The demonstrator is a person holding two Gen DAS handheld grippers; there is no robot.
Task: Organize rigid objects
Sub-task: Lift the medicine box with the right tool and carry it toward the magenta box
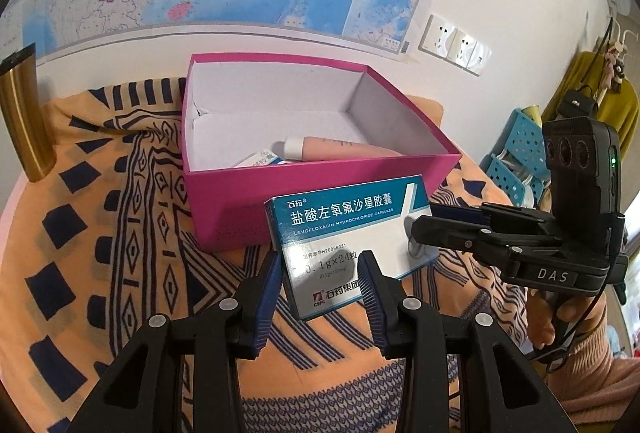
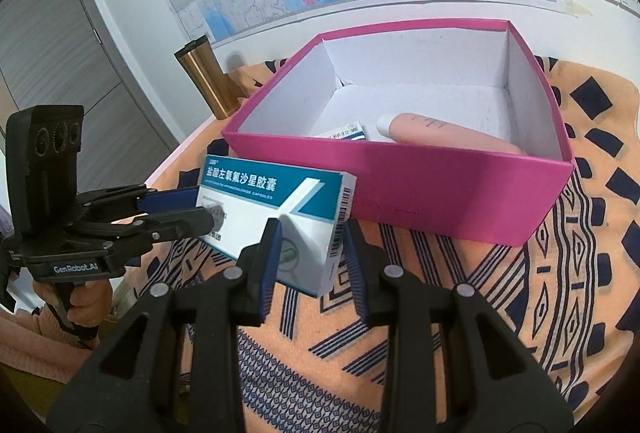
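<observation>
A teal-and-white medicine box (image 1: 348,225) (image 2: 260,201) hangs tilted just above the patterned cloth, in front of the near wall of an open pink box (image 1: 280,193) (image 2: 440,189). My left gripper (image 1: 322,273) (image 2: 196,211) is shut on the medicine box's left end. My right gripper (image 2: 310,245) (image 1: 420,229) is shut on its right end. Inside the pink box lie a peach tube with a white cap (image 1: 340,147) (image 2: 440,131) and a small blue-and-white carton (image 1: 260,159) (image 2: 348,132).
An orange cloth with navy patterns (image 1: 120,233) (image 2: 520,313) covers the table. A gold tumbler (image 1: 20,121) (image 2: 208,81) stands at the back left, near the wall with a map. Blue plastic crates (image 1: 516,149) stand off the table's right side.
</observation>
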